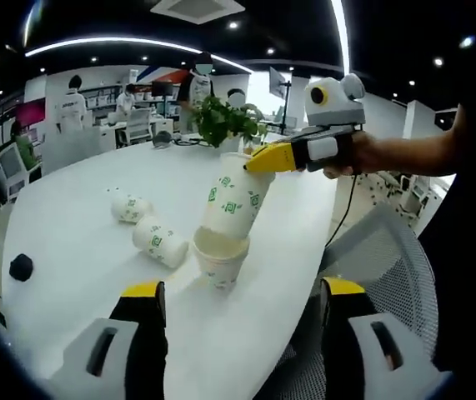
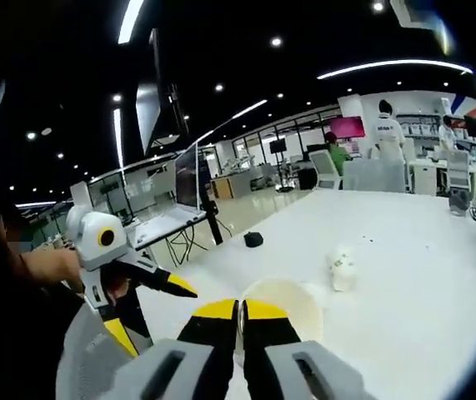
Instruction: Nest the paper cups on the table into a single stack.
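Left gripper: jaws spread wide, nothing between them, hanging just over the near curved edge of the white worktop.

Just beyond it, an upright paper cup stands near that edge. A second cup is tilted, its base set into the upright cup's mouth. The right gripper pinches the tilted cup's rim, yellow jaws closed on it, a hand behind.

Left of the pair, two more cups lie on their sides: one close by, one further back. Broad bare worktop surrounds them; a small dark object sits toward the left edge. A mesh chair stands just off the right edge. A potted plant sits at the far side.

Right gripper view: the right gripper has its jaws nearly touching on the cup rim, open cream interior looking empty. The left gripper comes in from the left, jaws apart. A lying cup rests further out on open worktop.
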